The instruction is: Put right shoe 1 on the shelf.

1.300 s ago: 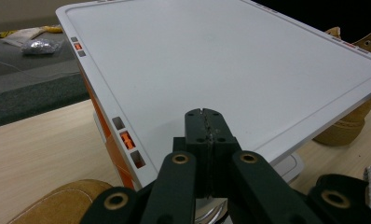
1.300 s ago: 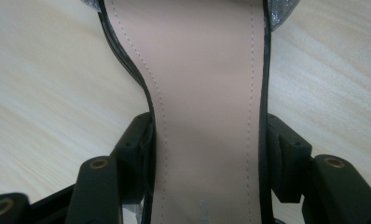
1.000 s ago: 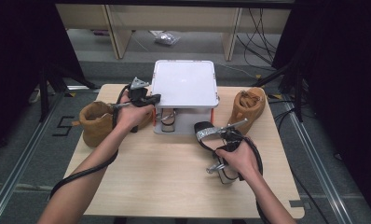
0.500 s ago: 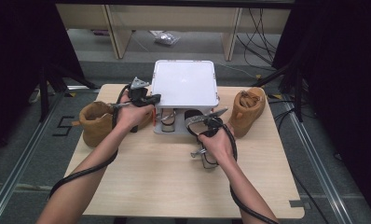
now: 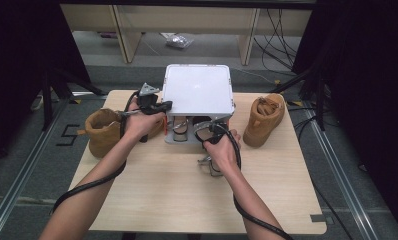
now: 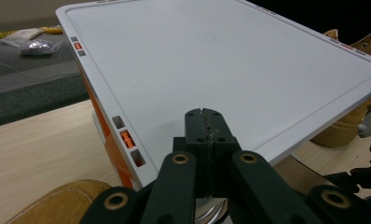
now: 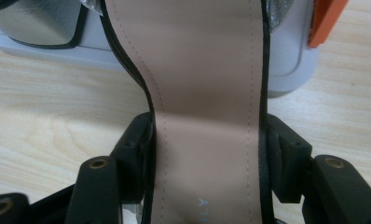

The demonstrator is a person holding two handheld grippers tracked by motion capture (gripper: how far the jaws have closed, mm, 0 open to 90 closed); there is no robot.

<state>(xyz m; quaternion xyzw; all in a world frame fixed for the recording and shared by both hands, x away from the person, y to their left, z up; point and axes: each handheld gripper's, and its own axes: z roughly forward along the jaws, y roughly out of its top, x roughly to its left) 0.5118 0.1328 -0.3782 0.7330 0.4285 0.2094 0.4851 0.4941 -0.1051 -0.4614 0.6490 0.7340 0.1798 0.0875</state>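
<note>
Both jaws of the right gripper (image 7: 207, 154) are pressing on the two sides of a beige-soled sandal (image 7: 207, 93), whose front end is lying at the open front of the white box (image 5: 198, 92). Meanwhile the left gripper (image 6: 205, 140) is hovering fully closed over the box's lid, near the tan boot (image 5: 103, 131).

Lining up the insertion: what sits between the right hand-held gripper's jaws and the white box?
In the right gripper view, the right hand-held gripper clamps a sandal by its tan insole; the sandal's front spans the gap, reaching the white box.
</note>
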